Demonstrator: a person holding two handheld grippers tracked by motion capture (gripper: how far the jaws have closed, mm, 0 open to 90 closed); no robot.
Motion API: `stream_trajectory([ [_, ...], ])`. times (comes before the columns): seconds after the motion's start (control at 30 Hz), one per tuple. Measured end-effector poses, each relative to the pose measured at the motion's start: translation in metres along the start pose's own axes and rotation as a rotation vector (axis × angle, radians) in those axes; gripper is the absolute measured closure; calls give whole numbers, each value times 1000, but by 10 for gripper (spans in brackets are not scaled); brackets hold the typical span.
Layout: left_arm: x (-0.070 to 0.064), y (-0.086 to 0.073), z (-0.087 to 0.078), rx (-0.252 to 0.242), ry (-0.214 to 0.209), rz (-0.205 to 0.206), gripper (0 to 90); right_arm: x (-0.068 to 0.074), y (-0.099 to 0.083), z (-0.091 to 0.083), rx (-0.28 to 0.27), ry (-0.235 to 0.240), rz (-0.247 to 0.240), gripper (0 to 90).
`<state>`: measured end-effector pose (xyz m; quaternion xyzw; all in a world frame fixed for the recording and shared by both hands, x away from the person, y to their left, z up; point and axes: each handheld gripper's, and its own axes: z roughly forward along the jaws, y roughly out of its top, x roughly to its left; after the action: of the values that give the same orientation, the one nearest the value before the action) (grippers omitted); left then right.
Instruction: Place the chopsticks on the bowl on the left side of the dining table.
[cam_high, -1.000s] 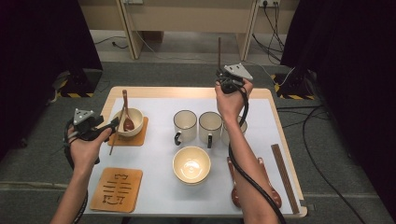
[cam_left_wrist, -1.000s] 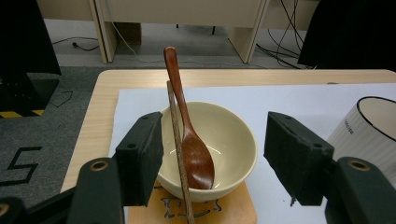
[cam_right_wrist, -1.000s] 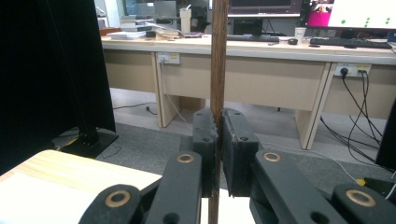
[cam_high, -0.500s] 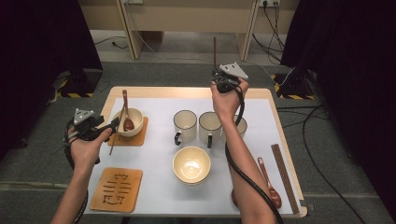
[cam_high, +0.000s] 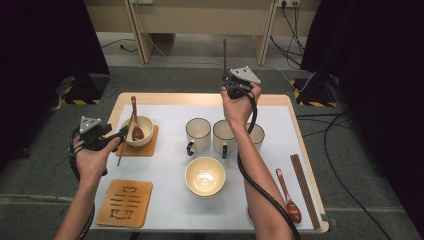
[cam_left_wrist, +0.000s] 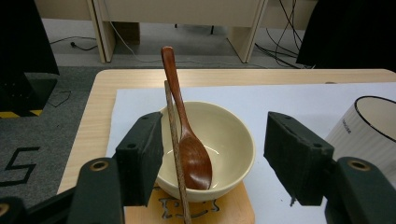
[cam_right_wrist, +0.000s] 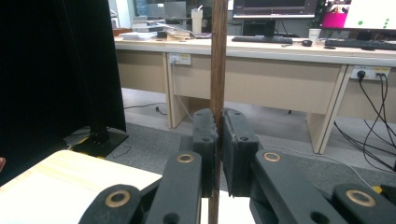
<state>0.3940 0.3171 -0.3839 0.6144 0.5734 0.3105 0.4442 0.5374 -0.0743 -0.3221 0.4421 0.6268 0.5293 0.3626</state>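
- Pale wood bench (cam_high: 300, 130) under a white sheet, grey floor around it, office desks behind.
- Right gripper (cam_high: 231, 86) is raised above the far edge, jaws pinched on a chopstick (cam_right_wrist: 217, 60) — a thin, dark brown, straight wooden stick standing upright.
- Left gripper (cam_left_wrist: 212, 154) has its jaws wide apart, facing a cream bowl (cam_left_wrist: 233, 140) on a wooden coaster (cam_high: 150, 145).
- Inside the bowl leans a reddish-brown wooden spoon (cam_left_wrist: 189, 140); a second chopstick (cam_left_wrist: 175, 144) rests against the rim — close to the left jaw.

Glossy dark wooden spoon (cam_left_wrist: 191, 156), matt rough wooden chopstick (cam_right_wrist: 217, 56), smooth glazed ceramic bowl (cam_left_wrist: 233, 140), matt black tongs (cam_right_wrist: 218, 140)
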Motion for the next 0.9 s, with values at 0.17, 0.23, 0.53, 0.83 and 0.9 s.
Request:
stream_trajectory([
  [0.17,0,0,0,-1,0,2,365,3,0,2,0,6,1,848],
  [0.23,-1,1,-1,-3,1,4,365,4,0,2,1,7,-5,848],
  [0.53,-5,6,3,-12,-13,16,364,10,-1,7,1,23,-3,848],
  [0.83,-21,22,13,-46,-62,40,367,18,0,10,0,38,5,848],
  [0.9,-25,27,15,-53,-76,45,370,19,0,10,-1,41,-3,847],
])
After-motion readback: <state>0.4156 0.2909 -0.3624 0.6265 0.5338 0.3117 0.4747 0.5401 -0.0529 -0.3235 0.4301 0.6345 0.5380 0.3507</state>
